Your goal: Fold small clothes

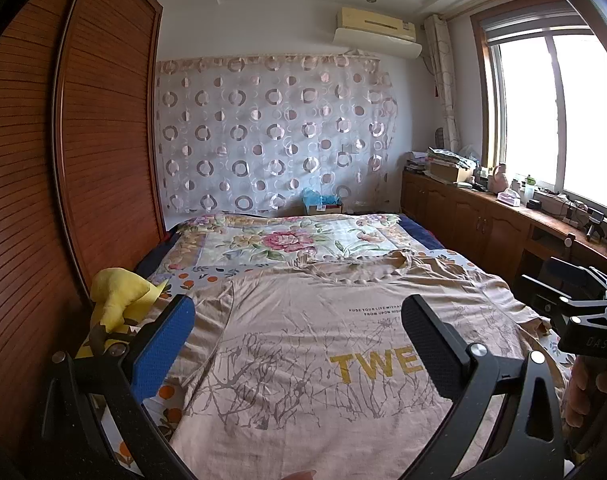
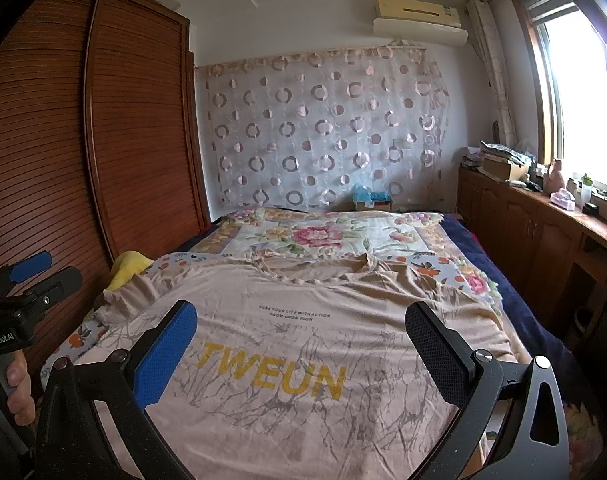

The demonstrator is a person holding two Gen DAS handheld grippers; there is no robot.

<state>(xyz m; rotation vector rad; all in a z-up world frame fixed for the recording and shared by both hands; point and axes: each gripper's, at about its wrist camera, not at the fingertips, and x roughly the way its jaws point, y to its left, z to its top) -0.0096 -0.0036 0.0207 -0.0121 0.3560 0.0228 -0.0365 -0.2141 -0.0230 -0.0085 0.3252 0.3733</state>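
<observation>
The big tan T-shirt [image 2: 303, 360] is soft, thin cloth with wrinkles and cracked-looking grey print, and it lies on a flowery bed cover [image 2: 327, 236] of smooth cloth. The tall brown wardrobe [image 2: 63, 140] is shiny wood with many thin ridges, and the wall curtain with rings [image 1: 271, 136] is thin see-through cloth. The left gripper [image 1: 299, 332] and the right gripper [image 2: 301, 334] are matt black plastic with bumpy blue and black pads and small shiny metal bolts.

Daylight from blown-out window [image 1: 563, 112] at right, fisheye-bent edges, dark corners, sharp centre
</observation>
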